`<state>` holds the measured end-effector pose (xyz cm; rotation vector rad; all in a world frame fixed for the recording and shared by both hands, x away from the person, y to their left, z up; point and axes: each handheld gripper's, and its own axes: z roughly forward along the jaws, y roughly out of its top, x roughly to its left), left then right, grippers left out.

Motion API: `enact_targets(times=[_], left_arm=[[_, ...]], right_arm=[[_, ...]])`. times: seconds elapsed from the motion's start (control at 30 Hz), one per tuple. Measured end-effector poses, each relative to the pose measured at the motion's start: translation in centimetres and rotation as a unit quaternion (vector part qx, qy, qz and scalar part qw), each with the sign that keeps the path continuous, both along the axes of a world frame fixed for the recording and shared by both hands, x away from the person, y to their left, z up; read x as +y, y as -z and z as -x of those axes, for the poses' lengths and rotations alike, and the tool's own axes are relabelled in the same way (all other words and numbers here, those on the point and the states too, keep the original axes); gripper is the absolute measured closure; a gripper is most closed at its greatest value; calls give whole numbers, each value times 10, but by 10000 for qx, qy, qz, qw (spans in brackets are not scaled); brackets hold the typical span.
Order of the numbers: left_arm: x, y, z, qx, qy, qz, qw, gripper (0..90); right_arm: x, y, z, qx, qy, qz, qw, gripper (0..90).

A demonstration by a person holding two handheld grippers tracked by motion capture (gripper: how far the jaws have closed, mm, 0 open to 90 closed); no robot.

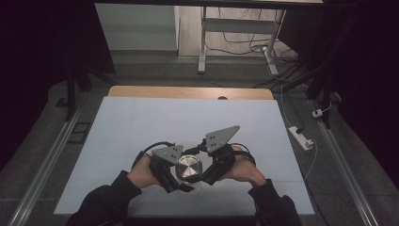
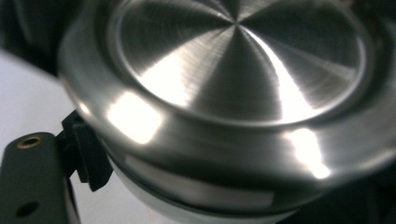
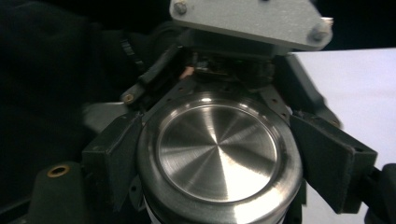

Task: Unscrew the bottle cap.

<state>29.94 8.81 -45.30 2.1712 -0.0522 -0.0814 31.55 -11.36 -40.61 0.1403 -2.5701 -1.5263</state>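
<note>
gripping the cap (image 1: 188, 166) from both sides, you steady it for a twist. left gripper (image 1: 175, 177) and right gripper (image 1: 205, 175) both pinch it.

high view is dim overall, corners fall off to near black, only the white table sheet (image 1: 141, 122) reads bright. soft, low-res, slight barrel bend at the edges. my left gripper view: steel lid (image 2: 238, 65) too close, blurred, blown-out glare patches on the rim. my right gripper view sharper on the lid (image 3: 217, 149), radial glare streaks, left side dark, foreground jaws soft.
</note>
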Motion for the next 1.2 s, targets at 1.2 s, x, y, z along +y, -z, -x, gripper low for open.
enact_targets(times=[1.2], left_arm=[[-4,-8,1,-48,-513,-217,9984,149]], right_arm=[[-6,-6,-3,240,-31,-166,9996,60]])
